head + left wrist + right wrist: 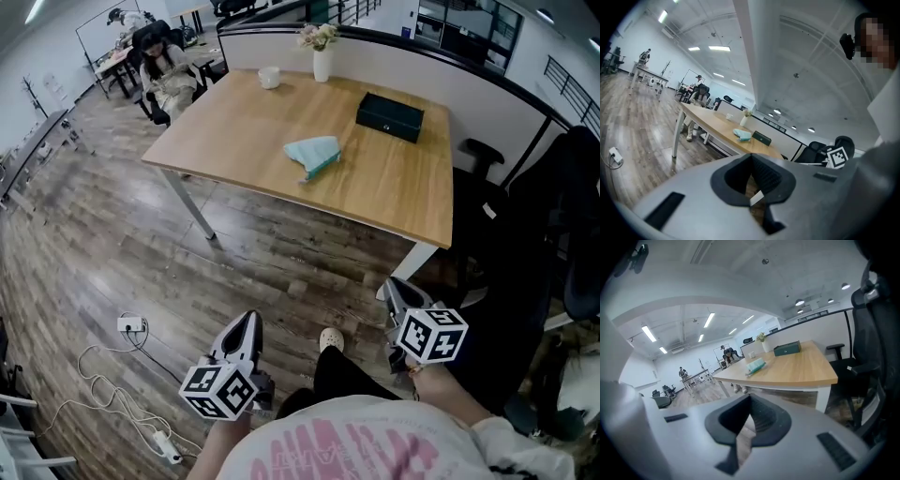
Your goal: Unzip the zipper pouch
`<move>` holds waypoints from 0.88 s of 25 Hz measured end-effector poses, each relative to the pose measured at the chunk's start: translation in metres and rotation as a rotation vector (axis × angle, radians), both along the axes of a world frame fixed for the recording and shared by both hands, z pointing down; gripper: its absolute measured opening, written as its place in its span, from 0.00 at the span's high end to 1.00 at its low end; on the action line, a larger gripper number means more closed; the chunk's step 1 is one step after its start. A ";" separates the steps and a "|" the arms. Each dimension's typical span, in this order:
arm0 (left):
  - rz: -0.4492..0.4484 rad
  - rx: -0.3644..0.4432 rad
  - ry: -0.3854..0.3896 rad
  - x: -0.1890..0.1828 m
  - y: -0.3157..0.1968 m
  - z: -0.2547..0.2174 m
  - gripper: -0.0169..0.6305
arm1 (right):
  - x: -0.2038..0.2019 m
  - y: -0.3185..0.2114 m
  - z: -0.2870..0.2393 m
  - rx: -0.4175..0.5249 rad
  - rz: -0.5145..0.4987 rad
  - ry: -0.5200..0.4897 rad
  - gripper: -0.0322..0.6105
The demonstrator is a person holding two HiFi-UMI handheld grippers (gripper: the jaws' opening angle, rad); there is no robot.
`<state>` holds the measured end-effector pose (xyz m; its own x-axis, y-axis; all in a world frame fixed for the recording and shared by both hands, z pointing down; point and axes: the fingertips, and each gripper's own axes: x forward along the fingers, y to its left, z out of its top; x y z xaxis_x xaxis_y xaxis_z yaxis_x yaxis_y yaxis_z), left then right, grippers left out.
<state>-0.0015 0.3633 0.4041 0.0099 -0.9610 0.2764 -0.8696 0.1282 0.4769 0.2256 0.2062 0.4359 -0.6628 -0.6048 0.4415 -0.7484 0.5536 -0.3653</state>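
Observation:
The teal zipper pouch (314, 155) lies flat near the middle of the wooden table (244, 127), and neither gripper touches it. Both grippers hang low by the person's body, well short of the table's near edge. My left gripper (247, 321) points toward the table with its jaws shut and nothing between them. My right gripper (395, 287) is also shut and empty. In the left gripper view the pouch (743, 134) shows far off on the table. The right gripper view has the pouch (756, 365) near the table's left side.
A black box (389, 116), a white vase of flowers (322, 58) and a white cup (269, 77) stand on the table's far part. Dark office chairs (562, 216) crowd the right side. A power strip with white cable (131, 325) lies on the floor at left. A person sits at a far desk (167, 73).

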 end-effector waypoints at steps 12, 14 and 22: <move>0.002 0.022 -0.026 -0.049 -0.134 -0.022 0.97 | -0.051 -0.139 -0.020 0.027 0.002 -0.028 0.96; 0.008 0.033 -0.036 -0.055 -0.161 -0.028 0.97 | -0.057 -0.164 -0.026 0.038 -0.001 -0.030 0.96; 0.096 0.054 -0.052 -0.062 -0.261 -0.022 0.97 | -0.073 -0.244 -0.023 0.051 0.016 -0.042 0.95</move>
<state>-0.0634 0.1026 0.3824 0.0893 -0.9698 0.2271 -0.9003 0.0189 0.4349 0.1530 -0.0381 0.4126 -0.6698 -0.6367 0.3820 -0.7423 0.5600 -0.3679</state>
